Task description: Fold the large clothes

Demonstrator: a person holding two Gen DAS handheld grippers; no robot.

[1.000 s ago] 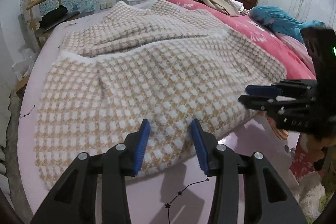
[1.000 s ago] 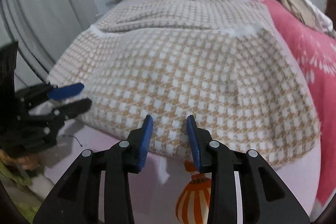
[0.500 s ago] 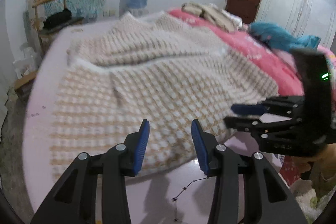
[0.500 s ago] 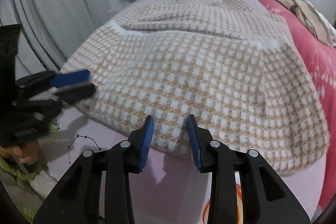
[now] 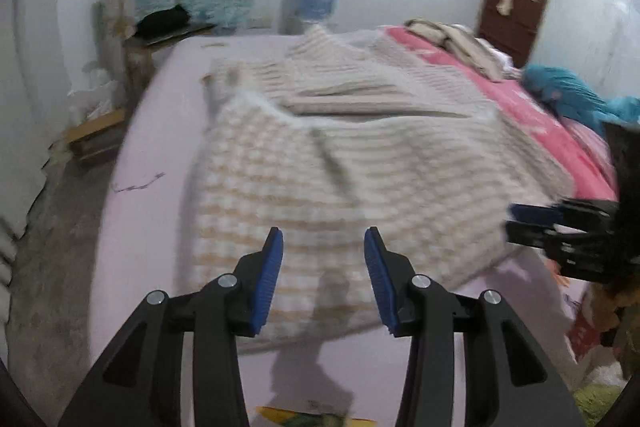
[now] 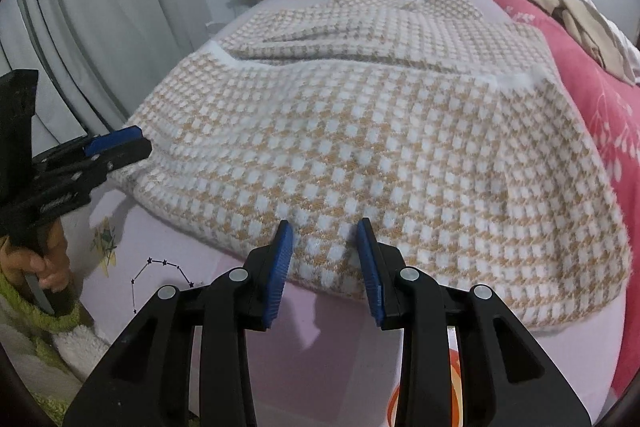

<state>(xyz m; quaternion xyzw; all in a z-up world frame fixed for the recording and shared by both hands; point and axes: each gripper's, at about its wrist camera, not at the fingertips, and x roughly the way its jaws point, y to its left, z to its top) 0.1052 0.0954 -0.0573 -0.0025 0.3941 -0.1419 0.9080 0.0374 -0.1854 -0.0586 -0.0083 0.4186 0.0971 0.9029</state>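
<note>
Houndstooth coat (image 6: 360, 131) lies spread on the lilac sheet (image 6: 168, 239) of the bed, collar toward the far edge and hem along the near edge, with the sleeves laid across its upper part. Left gripper (image 5: 323, 269), jaws parted and empty, has slid sideways along the near edge over the last second, so its view now takes in the coat's left side and the bare sheet beyond; the blur in that view fits a hand still travelling. Right gripper (image 6: 325, 255), also parted with nothing between its blue pads (image 6: 280, 259), has barely shifted and hangs just above the hem. Neither tool touches the fabric. Judging by this, the left is heading for the coat's left hem corner, ahead of a two-handed lift of the hem toward the collar
</note>
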